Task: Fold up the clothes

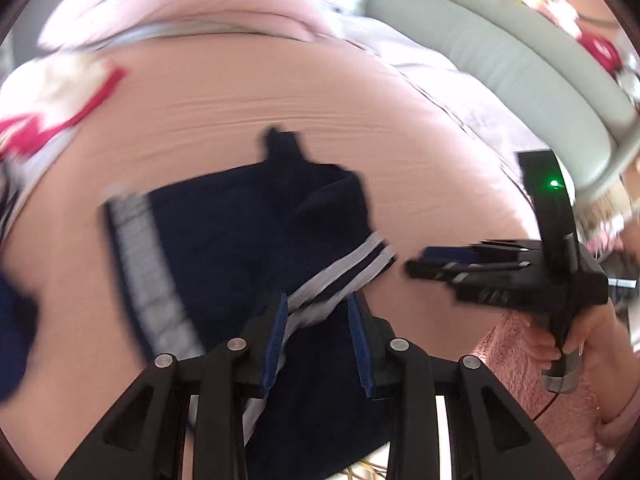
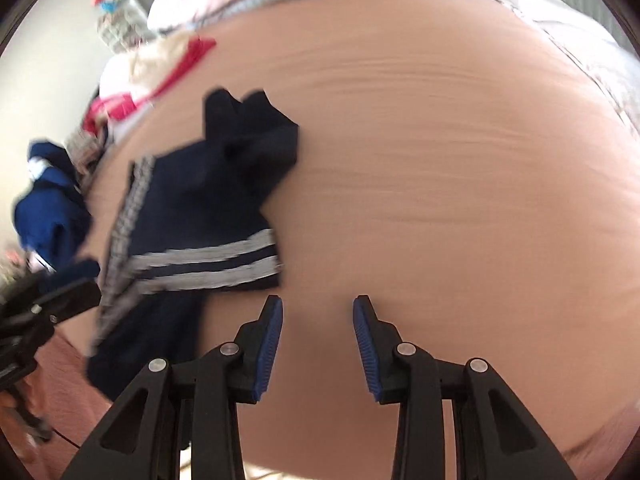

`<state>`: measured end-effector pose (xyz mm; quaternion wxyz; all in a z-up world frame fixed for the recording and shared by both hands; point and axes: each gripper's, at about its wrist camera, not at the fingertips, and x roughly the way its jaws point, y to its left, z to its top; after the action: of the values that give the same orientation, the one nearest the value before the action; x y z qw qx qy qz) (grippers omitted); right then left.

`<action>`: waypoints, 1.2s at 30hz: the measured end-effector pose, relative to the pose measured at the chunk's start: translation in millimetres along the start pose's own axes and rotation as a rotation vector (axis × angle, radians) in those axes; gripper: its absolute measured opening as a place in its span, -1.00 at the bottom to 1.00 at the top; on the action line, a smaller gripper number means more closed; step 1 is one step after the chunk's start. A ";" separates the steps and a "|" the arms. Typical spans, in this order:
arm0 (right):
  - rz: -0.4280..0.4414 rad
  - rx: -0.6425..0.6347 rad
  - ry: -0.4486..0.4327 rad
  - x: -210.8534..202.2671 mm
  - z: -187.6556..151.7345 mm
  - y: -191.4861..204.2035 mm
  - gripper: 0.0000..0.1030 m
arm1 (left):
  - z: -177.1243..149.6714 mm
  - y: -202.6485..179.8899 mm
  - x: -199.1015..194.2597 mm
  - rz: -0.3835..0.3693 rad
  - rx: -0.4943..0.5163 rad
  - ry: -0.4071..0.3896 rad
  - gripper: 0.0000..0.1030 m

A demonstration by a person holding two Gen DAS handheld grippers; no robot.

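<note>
The left hand-held gripper [image 1: 318,300] had its jaws parted, with a navy garment [image 1: 256,216] running between the blue pads; the gap looked too wide for a firm pinch, so the cloth seemed to lie or hang between the fingers rather than be clamped. The right hand-held gripper [image 2: 318,304] was also parted, with nothing between its pads, hovering over bare sheet just beside the garment's striped edge.

The largest thing in both views was the bed [image 2: 440,160], covered in a smooth peach sheet. A heap of other clothes [image 2: 132,76], white and red with some blue, sat at the bed's far left. A grey padded headboard [image 1: 500,52] ran along the right in the left wrist view.

The garment lay on the sheet, left of centre in the right wrist view. It was dark navy, with two pale stripes [image 2: 208,260] across one edge and a grey ribbed band [image 2: 132,200] down another. It looked partly doubled over itself, bunched at the far end and not squared up, with one part trailing over the near edge of the bed. By my judgement the fold was under way but unfinished: the layers still needed aligning and flattening. The heap suggested more clothes to fold. Both pictures were blurred by motion, so fine detail was unclear.
</note>
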<state>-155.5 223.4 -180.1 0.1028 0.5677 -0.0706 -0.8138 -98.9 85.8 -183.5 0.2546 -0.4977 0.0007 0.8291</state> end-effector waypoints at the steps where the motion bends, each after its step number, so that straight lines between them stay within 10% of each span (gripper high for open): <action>1: -0.007 -0.027 0.011 5.4 2.8 -0.4 -0.30 | 6.4 -6.8 10.0 0.001 0.023 0.009 -0.45; 15: 0.275 -0.059 -0.103 18.8 34.9 8.9 -0.26 | 13.8 -5.6 42.1 0.066 0.188 0.036 -0.45; 17: 0.282 -0.054 -0.119 14.9 37.5 5.7 -0.26 | 16.3 -0.3 40.0 0.050 0.163 -0.005 -0.97; 29: 0.205 -0.131 -0.176 0.5 81.5 31.1 -0.26 | 13.1 122.2 -33.2 0.115 -0.223 -0.211 -0.96; 36: 0.172 -0.206 -0.122 32.0 112.8 62.7 -0.26 | 7.7 180.8 15.0 0.152 -0.291 -0.056 -0.96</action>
<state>-266.6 154.6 -155.7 0.2256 0.4953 -0.0412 -0.8379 -187.4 -63.3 -237.6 0.1166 -0.5044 -0.0887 0.8510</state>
